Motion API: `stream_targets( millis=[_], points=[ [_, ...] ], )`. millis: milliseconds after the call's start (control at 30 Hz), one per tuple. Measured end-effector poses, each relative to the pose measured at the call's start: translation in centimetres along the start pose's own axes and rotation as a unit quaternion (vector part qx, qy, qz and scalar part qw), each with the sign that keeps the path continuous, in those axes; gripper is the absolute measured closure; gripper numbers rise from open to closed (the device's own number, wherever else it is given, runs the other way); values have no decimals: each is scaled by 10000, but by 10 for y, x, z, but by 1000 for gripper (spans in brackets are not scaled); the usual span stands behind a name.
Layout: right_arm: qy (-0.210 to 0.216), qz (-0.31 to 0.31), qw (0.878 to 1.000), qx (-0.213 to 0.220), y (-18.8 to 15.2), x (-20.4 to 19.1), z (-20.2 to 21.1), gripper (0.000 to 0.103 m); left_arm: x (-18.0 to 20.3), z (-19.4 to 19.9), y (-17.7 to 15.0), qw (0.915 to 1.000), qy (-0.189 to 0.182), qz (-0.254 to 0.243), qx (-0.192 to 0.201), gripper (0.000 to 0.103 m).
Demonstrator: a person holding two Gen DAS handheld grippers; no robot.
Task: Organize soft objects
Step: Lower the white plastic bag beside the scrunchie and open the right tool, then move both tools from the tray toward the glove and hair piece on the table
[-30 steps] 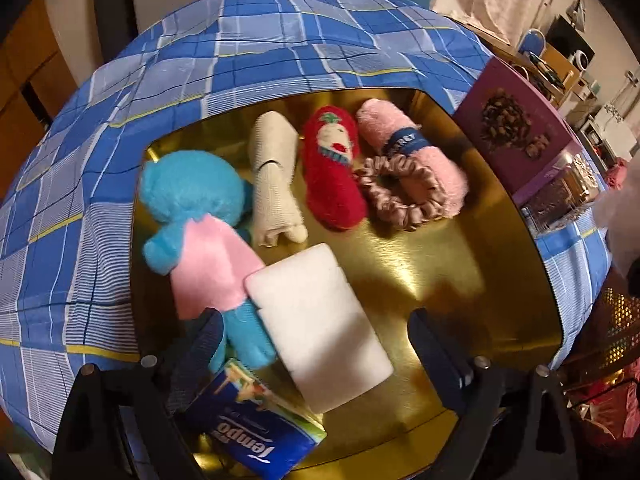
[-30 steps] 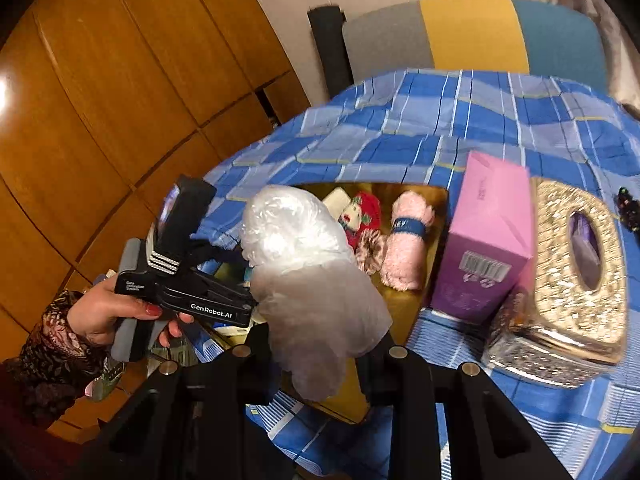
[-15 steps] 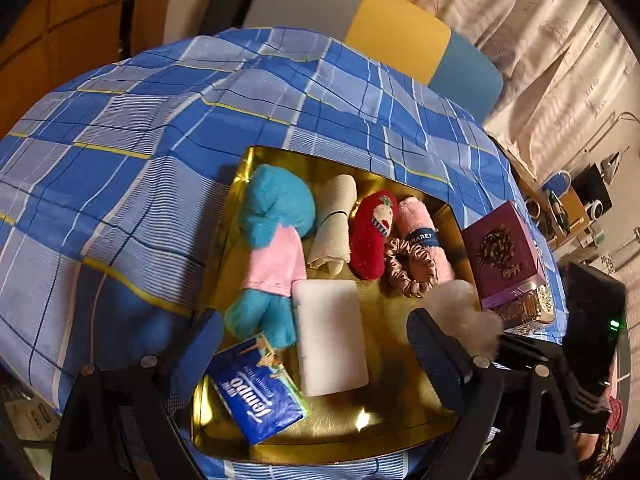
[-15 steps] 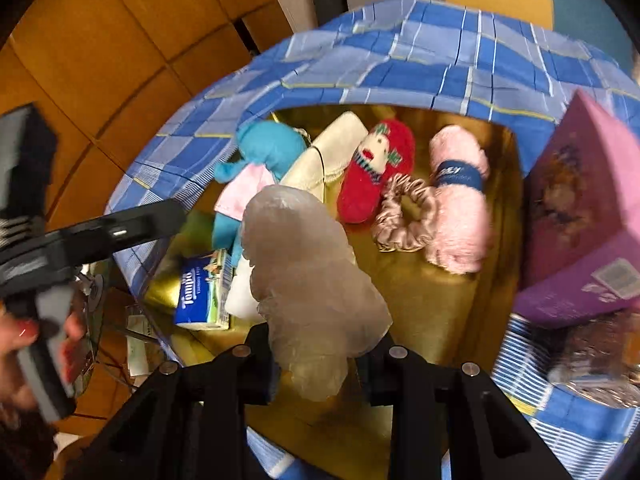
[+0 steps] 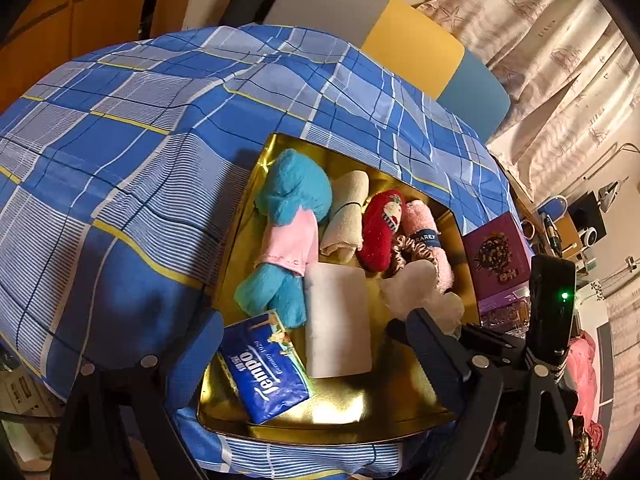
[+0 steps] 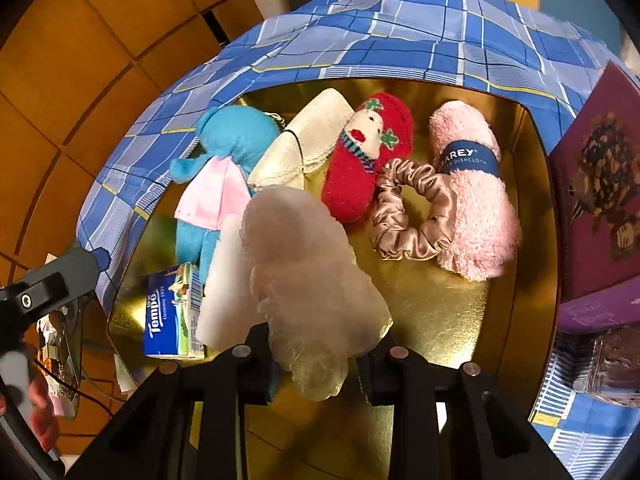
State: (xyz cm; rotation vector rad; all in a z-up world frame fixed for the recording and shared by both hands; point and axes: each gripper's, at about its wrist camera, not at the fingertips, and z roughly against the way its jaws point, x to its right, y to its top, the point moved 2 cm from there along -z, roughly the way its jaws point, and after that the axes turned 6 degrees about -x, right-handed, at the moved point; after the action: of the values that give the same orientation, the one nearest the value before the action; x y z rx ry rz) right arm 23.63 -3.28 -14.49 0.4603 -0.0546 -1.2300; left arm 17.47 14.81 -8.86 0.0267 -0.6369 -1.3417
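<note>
A gold tray (image 5: pixel 340 408) on the blue checked cloth holds a blue plush toy (image 5: pixel 296 200), a cream rolled cloth (image 5: pixel 346 216), a red plush sock (image 5: pixel 380 236), a pink dishcloth roll (image 6: pixel 472 200), a satin scrunchie (image 6: pixel 412 216), a white pad (image 5: pixel 338 320) and a Tempo tissue pack (image 5: pixel 264 364). My right gripper (image 6: pixel 316 360) hangs low over the tray's near middle. Its jaws are opening, with a crumpled clear plastic bag (image 6: pixel 308 276) still pinched between them. My left gripper (image 5: pixel 312 344) stands open over the tray's near edge, holding nothing.
A purple box (image 6: pixel 596 208) and a glittery tissue box (image 6: pixel 600 364) stand just right of the tray. A chair back (image 5: pixel 412 48) rises behind the table. Wooden panelling (image 6: pixel 80 60) is on the left, and a hand (image 6: pixel 36 412) holds the left gripper.
The right gripper has come down over the tray with the plastic bag in it. The left gripper has pulled back and rolled, so more of the table now shows.
</note>
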Motion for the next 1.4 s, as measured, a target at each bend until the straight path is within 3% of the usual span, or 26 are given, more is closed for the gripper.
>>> stream_targets(
  millis=[233, 400, 1067, 1400],
  points=[
    [-296, 92, 9995, 83, 3, -2, 0, 70, -1, 1, -3, 10000, 10, 71, 31, 9],
    [-486, 100, 9987, 144, 3, -4, -3, 61, 1, 0, -6, 10000, 22, 75, 24, 9],
    [-368, 119, 9983, 447, -9, -3, 24, 60, 10, -2, -14, 10000, 57, 30, -72, 9],
    [-179, 430, 9949, 890, -21, -18, 73, 60, 20, -2, -14, 9999, 60, 23, -78, 9]
  ],
)
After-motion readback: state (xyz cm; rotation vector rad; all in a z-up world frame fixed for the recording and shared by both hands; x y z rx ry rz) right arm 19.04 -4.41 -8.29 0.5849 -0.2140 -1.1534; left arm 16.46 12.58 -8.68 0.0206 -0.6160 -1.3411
